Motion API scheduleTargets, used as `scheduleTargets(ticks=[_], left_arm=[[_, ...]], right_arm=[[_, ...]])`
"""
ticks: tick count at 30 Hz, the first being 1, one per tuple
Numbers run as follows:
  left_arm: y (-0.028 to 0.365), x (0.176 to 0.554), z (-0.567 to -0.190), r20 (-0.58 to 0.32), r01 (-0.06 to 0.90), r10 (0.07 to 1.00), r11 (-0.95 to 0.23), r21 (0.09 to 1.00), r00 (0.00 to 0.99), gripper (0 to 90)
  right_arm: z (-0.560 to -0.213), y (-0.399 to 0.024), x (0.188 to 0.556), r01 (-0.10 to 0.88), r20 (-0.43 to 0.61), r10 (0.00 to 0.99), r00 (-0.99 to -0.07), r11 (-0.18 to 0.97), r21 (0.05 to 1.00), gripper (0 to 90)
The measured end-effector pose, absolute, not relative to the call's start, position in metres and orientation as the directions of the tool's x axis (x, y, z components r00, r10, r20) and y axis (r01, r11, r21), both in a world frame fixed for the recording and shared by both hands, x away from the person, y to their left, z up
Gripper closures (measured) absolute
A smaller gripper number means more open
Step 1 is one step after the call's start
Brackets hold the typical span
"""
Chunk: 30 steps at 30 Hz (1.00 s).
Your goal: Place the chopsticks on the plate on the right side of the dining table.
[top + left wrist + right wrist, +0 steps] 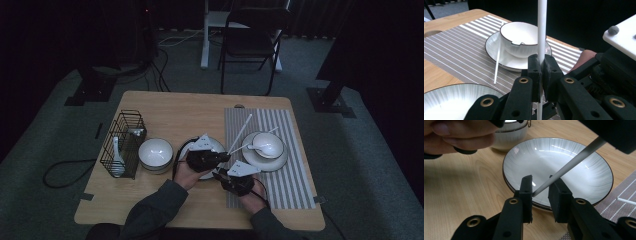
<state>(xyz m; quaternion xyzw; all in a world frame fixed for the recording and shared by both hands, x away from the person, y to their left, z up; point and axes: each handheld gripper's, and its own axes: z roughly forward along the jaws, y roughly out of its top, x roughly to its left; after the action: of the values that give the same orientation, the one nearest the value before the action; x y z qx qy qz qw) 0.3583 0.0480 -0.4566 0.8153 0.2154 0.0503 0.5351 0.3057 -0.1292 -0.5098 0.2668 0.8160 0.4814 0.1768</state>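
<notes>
A white chopstick (241, 132) (542, 27) stands clamped between the jaws of my left gripper (226, 157) (541, 68), which is shut on it above the grey plate (220, 146) (564, 165). The stick's lower end (571, 163) slants down between the jaws of my right gripper (219, 173) (541, 191). Those jaws stand apart: the tip rests against one pad and a gap shows to the other. A second white chopstick (497, 62) leans on the saucer (491, 47) under a white bowl (267, 144) (520, 37).
The bowl and saucer (280, 161) sit on a striped mat (295, 185), with a white spoon (255, 146) in the bowl. Another white bowl (155, 152) (510, 135) stands left of the plate. A black wire basket (122, 142) holding a spoon (116, 157) is at the table's left.
</notes>
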Motion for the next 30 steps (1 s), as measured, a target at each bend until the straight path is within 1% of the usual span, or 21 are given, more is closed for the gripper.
scheduleTargets(ticks=[16, 20, 30], left_arm=[[0.043, 0.361, -0.455, -0.138, 0.294, 0.415, -0.339, 0.894, 0.899, 86.1], [0.045, 0.363, -0.452, -0.123, 0.283, 0.422, -0.34, 0.897, 0.898, 86.1], [0.052, 0.37, -0.447, -0.105, 0.279, 0.447, -0.343, 0.897, 0.888, 86.0]], right_arm=[[-0.511, -0.126, 0.303, 0.235, -0.053, 0.568, -0.821, 0.42, 0.876, 70.2], [-0.514, -0.126, 0.304, 0.234, -0.084, 0.563, -0.822, 0.468, 0.852, 67.3], [-0.516, -0.136, 0.304, 0.255, -0.083, 0.555, -0.828, 0.504, 0.825, 59.9]])
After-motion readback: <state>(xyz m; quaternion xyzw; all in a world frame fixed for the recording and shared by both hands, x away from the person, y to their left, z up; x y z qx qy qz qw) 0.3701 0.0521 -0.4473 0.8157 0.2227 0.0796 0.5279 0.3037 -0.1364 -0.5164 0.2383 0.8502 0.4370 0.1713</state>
